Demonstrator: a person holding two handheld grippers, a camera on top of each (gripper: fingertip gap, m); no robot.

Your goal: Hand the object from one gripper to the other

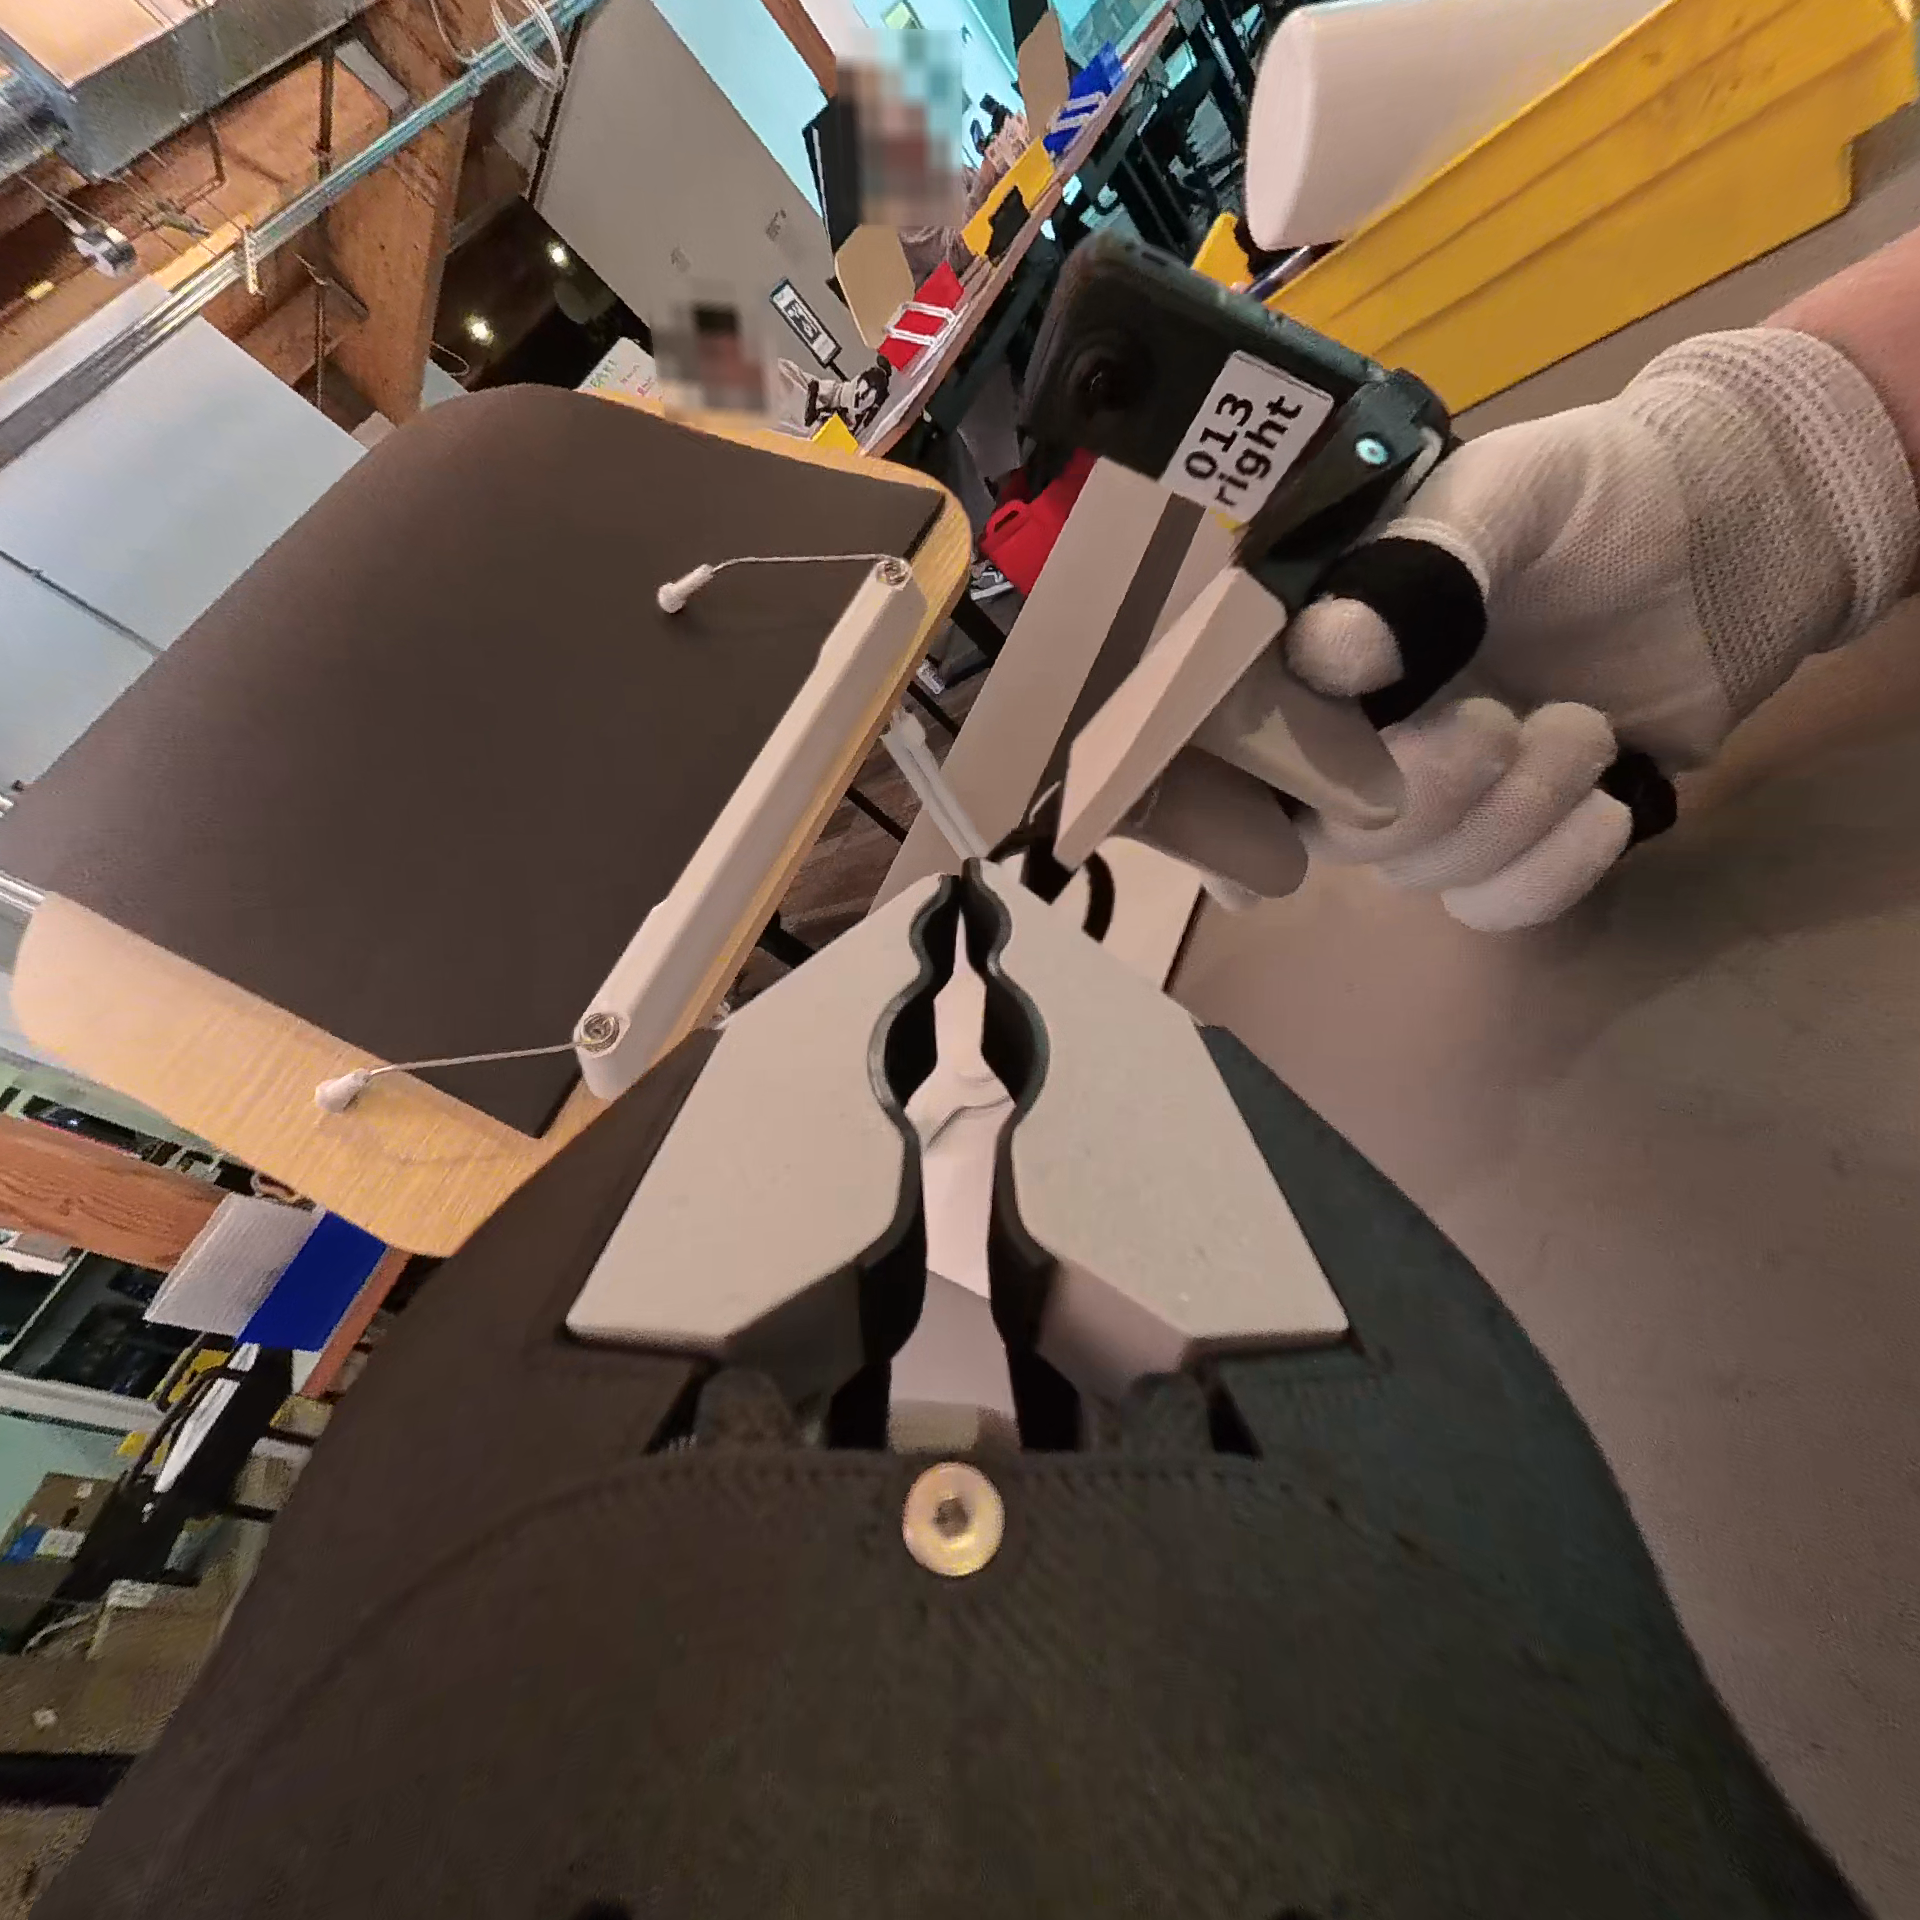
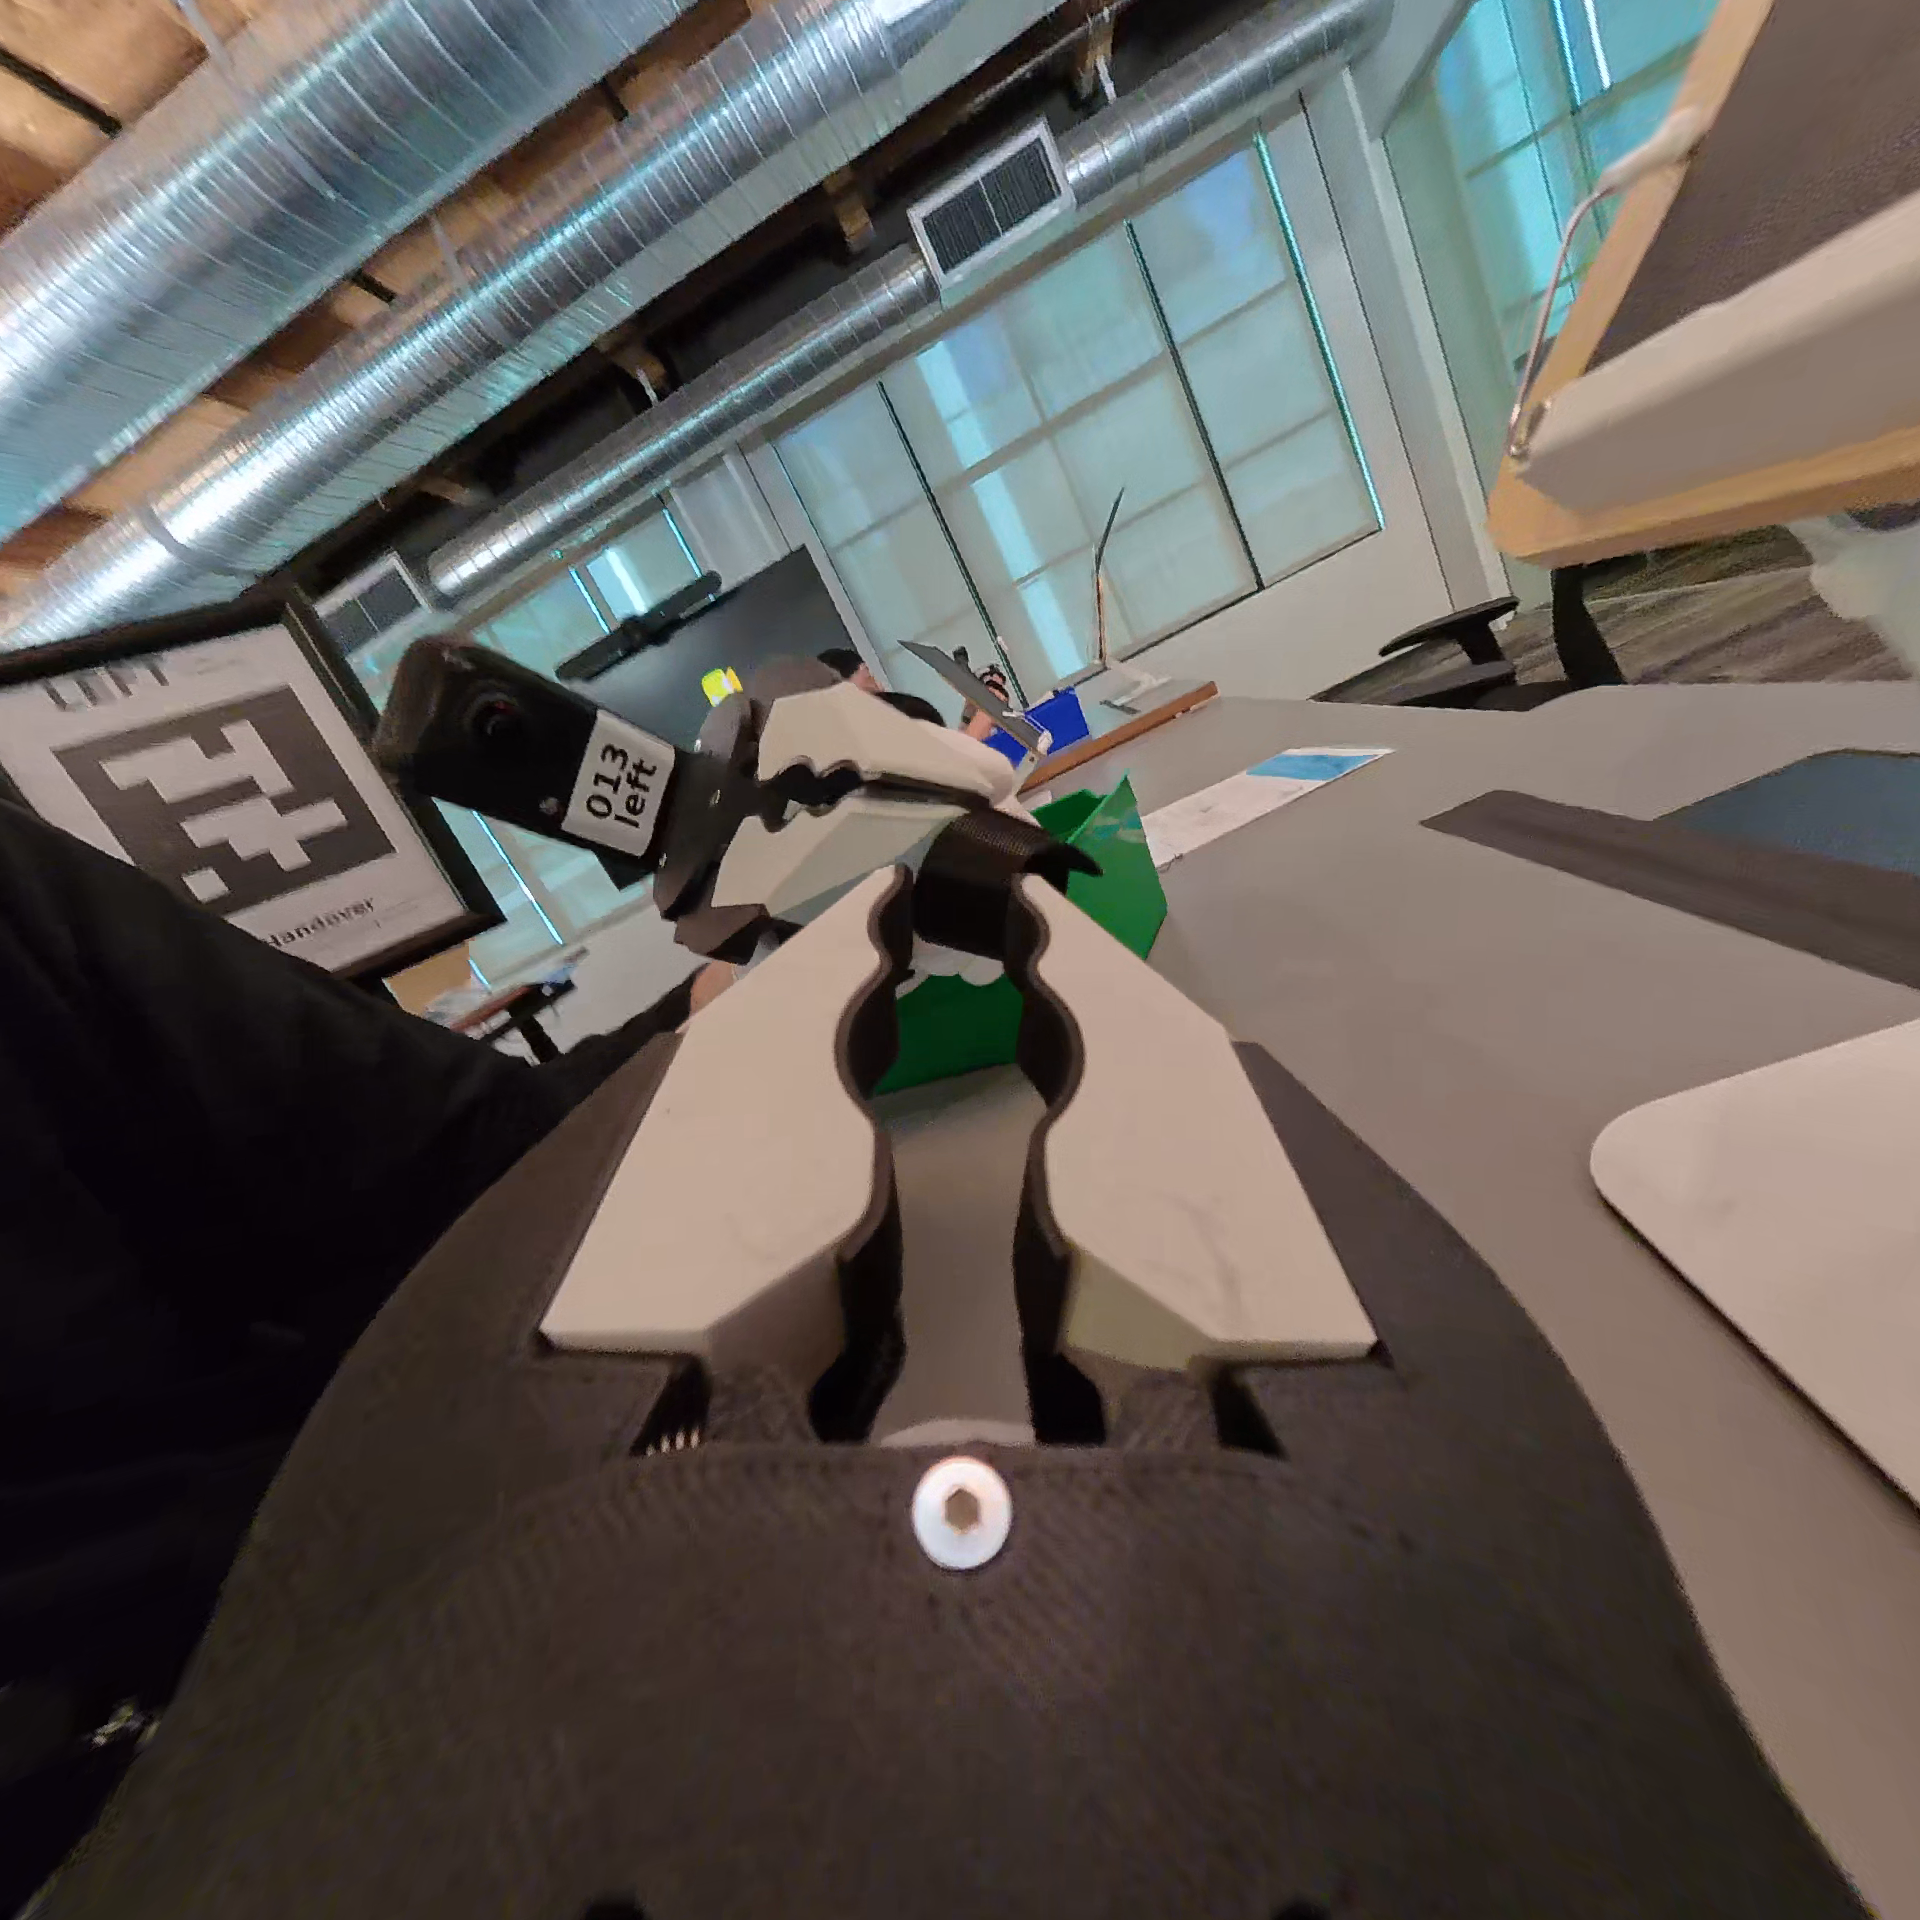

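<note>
Black ribbed object [image 2: 971, 883], small and dark with one pointed end showing, hangs in mid-air above the grey counter [image 2: 1455, 987], between the tips of both tools; what kind of thing it is cannot be told, since most of it is hidden by the fingers. The left hand-held gripper [image 1: 966, 894] has its fingers pressed almost together, only a thin slit between the pads, and pinches the piece at the very tips. The right hand-held gripper [image 2: 961, 896], carried by a white-gloved hand [image 1: 1610, 623], has its fingers wider apart and brackets the object from either side. The piece seems to fill the gap there, but whether the pads actually press on it cannot be told. Judging by how little of it there is and by how level it sits from a tip pinch, it is probably light, likely plastic or stiff strap. The ribbing should give the pads some bite, so slipping looks a small risk. Twisting is the likelier trouble, as both holds are close together on a short piece. The best place for the receiving grip appears to be the broad ribbed middle, flat faces against the pads, clear of the pointed end.
</note>
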